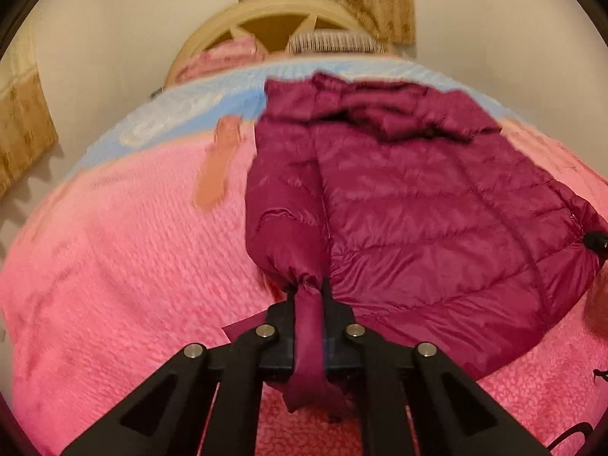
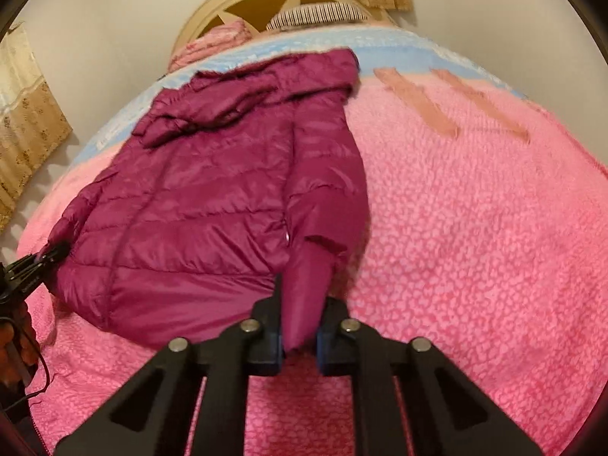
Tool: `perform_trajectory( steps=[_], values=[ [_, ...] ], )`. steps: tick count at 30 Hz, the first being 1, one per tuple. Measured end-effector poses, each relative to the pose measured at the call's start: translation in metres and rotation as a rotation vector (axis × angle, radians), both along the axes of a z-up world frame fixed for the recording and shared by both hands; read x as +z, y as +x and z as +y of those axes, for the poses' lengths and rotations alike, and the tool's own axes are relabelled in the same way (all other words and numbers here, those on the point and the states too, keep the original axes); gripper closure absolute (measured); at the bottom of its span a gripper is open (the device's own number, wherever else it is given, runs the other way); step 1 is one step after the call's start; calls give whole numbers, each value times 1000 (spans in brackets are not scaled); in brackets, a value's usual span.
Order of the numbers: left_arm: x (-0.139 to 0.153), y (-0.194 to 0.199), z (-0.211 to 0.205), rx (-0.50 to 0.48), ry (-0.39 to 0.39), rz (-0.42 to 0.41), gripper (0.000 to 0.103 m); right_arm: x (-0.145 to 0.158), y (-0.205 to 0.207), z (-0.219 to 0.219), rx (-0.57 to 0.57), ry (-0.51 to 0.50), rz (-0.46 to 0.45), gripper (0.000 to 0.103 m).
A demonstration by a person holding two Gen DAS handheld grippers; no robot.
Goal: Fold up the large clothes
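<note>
A magenta quilted down jacket (image 1: 418, 205) lies spread on the pink blanket, hood toward the headboard. It also shows in the right wrist view (image 2: 197, 197). My left gripper (image 1: 308, 292) is shut on the cuff of the left sleeve (image 1: 281, 205), which lies along the jacket's left side. My right gripper (image 2: 302, 296) is shut on the cuff of the right sleeve (image 2: 326, 197), along the jacket's right side. The left gripper also shows at the left edge of the right wrist view (image 2: 49, 252); the right gripper's tip shows at the right edge of the left wrist view (image 1: 594, 243).
The pink blanket (image 2: 475, 228) covers the bed, with a light blue band (image 1: 197, 114) near the head. A cream arched headboard (image 2: 266, 0), a pink pillow (image 2: 224, 40) and a striped pillow (image 2: 315, 13) lie beyond. Patterned curtains (image 1: 22, 129) hang on the walls.
</note>
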State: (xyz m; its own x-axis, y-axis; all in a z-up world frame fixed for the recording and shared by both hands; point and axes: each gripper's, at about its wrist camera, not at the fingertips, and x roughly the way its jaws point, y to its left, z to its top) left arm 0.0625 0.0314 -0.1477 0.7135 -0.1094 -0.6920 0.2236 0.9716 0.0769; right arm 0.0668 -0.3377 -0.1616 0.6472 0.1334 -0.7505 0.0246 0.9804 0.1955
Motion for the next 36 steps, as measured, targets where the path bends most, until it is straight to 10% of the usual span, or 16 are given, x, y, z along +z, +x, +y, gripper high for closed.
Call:
perform_trajectory(
  steps=[14,22,36],
  values=[
    [143,-79,32,-45,-101,-343,99,149,-82,2,-16,-32,-427,95],
    [140,57,5,74,-40,-368,99,158,13,8,-85,-150,-510,96],
    [64,258,-29,198,53,-168,84,96,209,-16,-140,-132,-301,93]
  ],
)
